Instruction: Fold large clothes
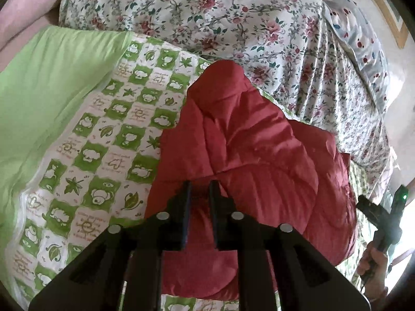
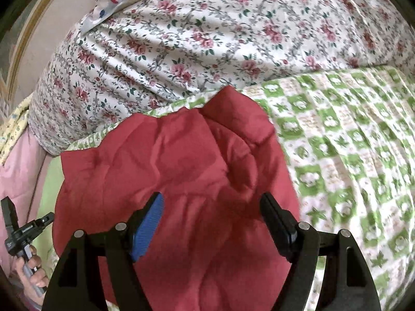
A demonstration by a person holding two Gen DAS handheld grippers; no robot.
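A red quilted padded jacket [image 1: 246,140] lies bunched on a green-and-white checked bed cover [image 1: 103,129]; it also shows in the right wrist view [image 2: 181,160]. My left gripper [image 1: 200,189] hovers at the jacket's near edge, its jaws narrowly apart with a small gap and red fabric seen between them. My right gripper [image 2: 212,204] is wide open just above the jacket's middle, blue pad [image 2: 149,223] on the left finger. The right gripper and its hand show in the left wrist view [image 1: 381,215]. The left gripper's handle and hand show in the right wrist view [image 2: 23,235].
A big floral duvet [image 1: 233,26] is piled behind the jacket, also in the right wrist view [image 2: 207,31]. A plain green sheet [image 1: 46,90] lies to the left. A pale pillow with red dots [image 1: 363,41] and a wooden frame [image 1: 384,7] stand at the right.
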